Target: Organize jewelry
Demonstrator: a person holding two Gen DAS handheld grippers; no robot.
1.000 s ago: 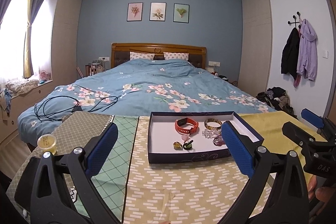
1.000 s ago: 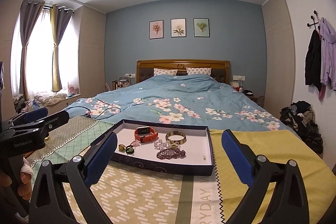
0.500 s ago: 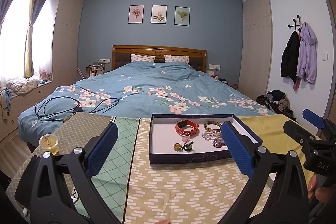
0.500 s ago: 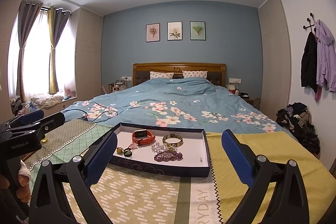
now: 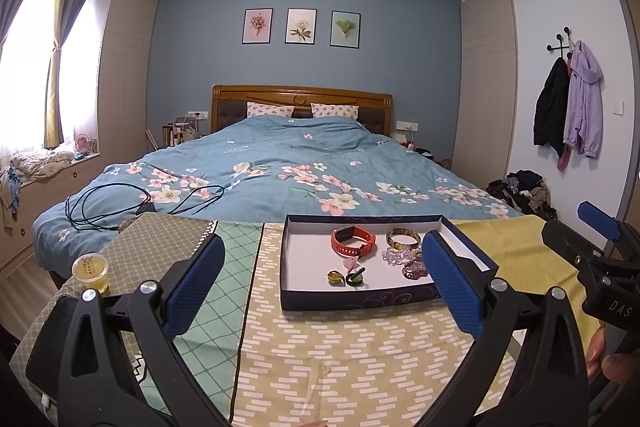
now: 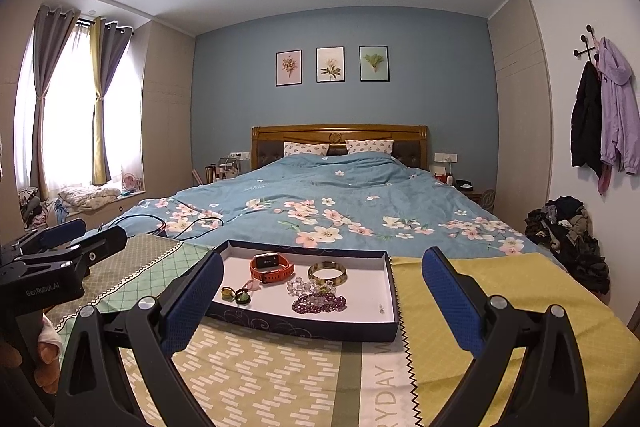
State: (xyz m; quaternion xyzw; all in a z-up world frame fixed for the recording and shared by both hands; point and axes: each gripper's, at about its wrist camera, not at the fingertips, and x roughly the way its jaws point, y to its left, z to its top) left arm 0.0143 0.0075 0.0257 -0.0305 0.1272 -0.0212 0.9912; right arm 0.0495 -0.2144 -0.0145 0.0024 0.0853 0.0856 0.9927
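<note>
A dark blue tray point(image 5: 362, 297) point(image 6: 304, 325) with a white floor sits on the patterned cloth. In it lie an orange watch point(image 5: 354, 239) point(image 6: 272, 267), a gold bangle point(image 5: 403, 238) point(image 6: 327, 273), clear beads point(image 6: 300, 284), purple beads point(image 6: 319, 303) and two small rings point(image 5: 344, 278) point(image 6: 236, 295). My left gripper point(image 5: 322, 287) is open and empty, short of the tray. My right gripper point(image 6: 322, 303) is open and empty, also short of the tray. Each gripper shows at the edge of the other's view.
A small cup of yellow liquid point(image 5: 91, 271) stands on the cloth at the left. A yellow cloth point(image 6: 500, 291) lies right of the tray. The bed point(image 5: 280, 179) with a black cable point(image 5: 120, 203) is behind. Clothes point(image 6: 568, 239) are piled on the floor at the right.
Both views have tilted slightly down and drawn back a little, so the tray sits lower in the frames. Both grippers have stayed open and empty.
</note>
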